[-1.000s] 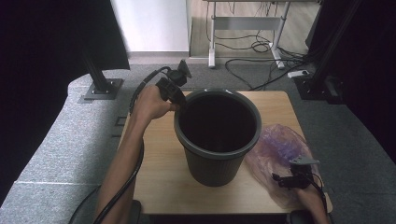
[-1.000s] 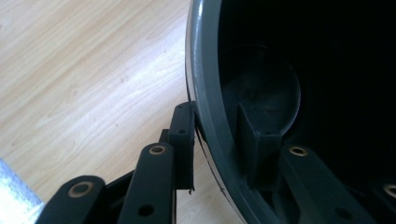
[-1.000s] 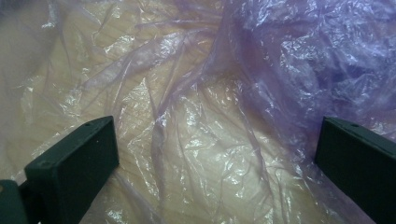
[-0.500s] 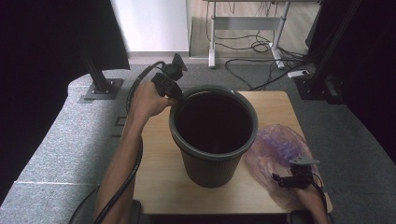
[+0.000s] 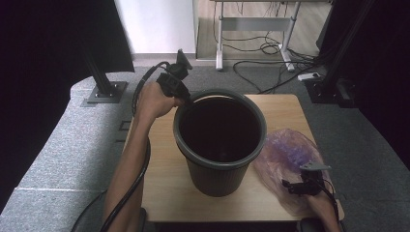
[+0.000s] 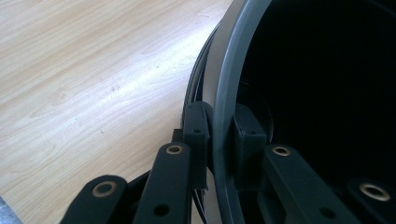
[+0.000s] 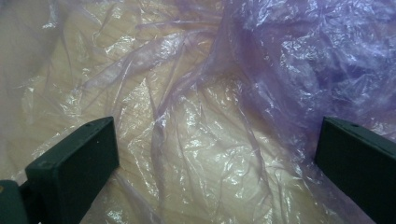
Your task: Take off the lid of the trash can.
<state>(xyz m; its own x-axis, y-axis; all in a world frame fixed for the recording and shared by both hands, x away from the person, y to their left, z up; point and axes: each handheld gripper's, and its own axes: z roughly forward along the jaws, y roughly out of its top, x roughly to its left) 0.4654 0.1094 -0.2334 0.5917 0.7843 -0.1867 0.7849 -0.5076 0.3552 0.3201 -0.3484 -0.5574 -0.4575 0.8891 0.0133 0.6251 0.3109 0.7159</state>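
A dark grey plastic bin (image 5: 212, 176) stands upright in the middle of the wooden table (image 5: 159, 183). My left gripper (image 5: 183, 99) is at its far left rim. In the left gripper view the jaws (image 6: 223, 123) have just been closing and now pinch the rim (image 6: 233, 60), one pad outside and one inside. A crumpled purple plastic bag (image 5: 285, 150) lies on the table right of the bin. My right gripper (image 5: 290, 186) rests low over the bag's near edge. Its jaws (image 7: 217, 154) stand wide open over the film (image 7: 280, 56).
The table's front edge runs just below the bin and the right hand. Grey carpet and padded mats surround the table. Black stand bases, cables and a white desk frame (image 5: 251, 24) sit on the floor beyond it.
The left gripper has edged slightly toward the far left, and the bin has shifted a little left with it. The right gripper and the bag have not moved.
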